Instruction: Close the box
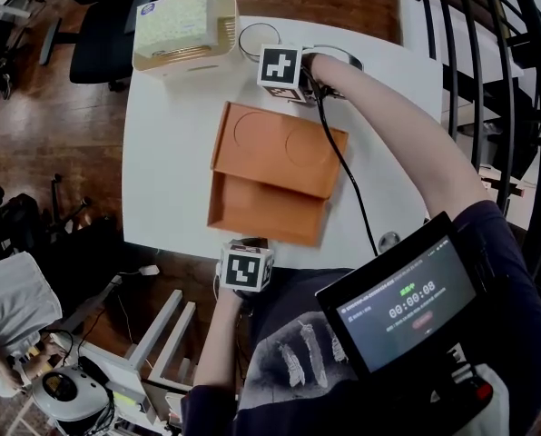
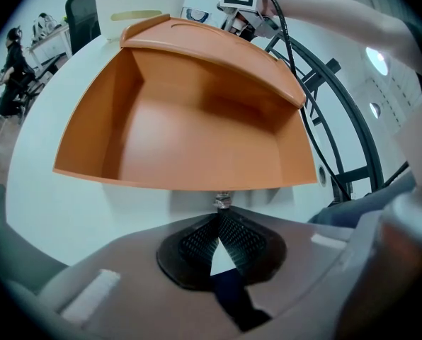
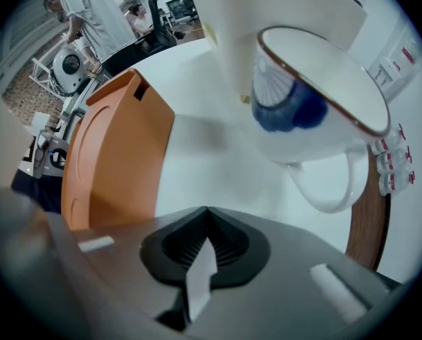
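An orange box (image 1: 269,209) lies open in the middle of the white table (image 1: 166,162). Its lid (image 1: 280,148), with two round embossed shapes, is hinged back on the far side and leans up. In the left gripper view the empty tray (image 2: 190,137) fills the frame, and the lid (image 2: 218,48) rises behind it. My left gripper (image 1: 249,260) is at the table's near edge just short of the box; its jaws (image 2: 221,207) are shut on nothing. My right gripper (image 1: 284,75) is behind the lid at the far side, shut and empty (image 3: 206,212), with the lid (image 3: 112,154) to its left.
A white mug (image 3: 317,112) with a blue pattern inside stands close ahead of the right gripper. A cream container (image 1: 184,30) sits at the far left corner. A black cable (image 1: 348,175) runs across the table's right part. Office chairs and a person (image 1: 12,307) stand beyond the table.
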Demonstrator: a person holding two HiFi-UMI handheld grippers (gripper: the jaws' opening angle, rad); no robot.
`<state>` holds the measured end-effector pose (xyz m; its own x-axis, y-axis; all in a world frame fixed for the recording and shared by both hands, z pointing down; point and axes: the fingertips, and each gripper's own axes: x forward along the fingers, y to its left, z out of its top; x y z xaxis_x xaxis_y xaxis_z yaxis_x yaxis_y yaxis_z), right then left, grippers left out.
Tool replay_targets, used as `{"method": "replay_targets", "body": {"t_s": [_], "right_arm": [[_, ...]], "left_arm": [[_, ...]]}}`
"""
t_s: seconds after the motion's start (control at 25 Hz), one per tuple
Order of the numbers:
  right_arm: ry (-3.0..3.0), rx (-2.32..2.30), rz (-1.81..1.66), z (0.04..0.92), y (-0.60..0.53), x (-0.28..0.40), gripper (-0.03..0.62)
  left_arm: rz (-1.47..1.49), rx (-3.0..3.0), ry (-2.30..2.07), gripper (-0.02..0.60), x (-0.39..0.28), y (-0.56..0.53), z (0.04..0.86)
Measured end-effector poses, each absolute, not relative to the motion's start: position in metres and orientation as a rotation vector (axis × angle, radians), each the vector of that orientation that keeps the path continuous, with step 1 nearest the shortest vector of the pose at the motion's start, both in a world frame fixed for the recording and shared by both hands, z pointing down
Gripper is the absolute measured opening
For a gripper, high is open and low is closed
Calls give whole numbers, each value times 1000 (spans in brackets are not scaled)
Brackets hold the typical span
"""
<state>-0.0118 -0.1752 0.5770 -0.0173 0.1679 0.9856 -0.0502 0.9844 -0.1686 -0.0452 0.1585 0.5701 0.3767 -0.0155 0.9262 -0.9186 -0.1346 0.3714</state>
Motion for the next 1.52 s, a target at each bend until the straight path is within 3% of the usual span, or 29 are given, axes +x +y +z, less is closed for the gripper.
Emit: {"method": "replay_targets", "body": {"t_s": [1.52], "right_arm": [[-1556, -88, 147, 578, -174, -13, 6]], "left_arm": [[1007, 1550, -904, 15, -51, 137, 565]]}}
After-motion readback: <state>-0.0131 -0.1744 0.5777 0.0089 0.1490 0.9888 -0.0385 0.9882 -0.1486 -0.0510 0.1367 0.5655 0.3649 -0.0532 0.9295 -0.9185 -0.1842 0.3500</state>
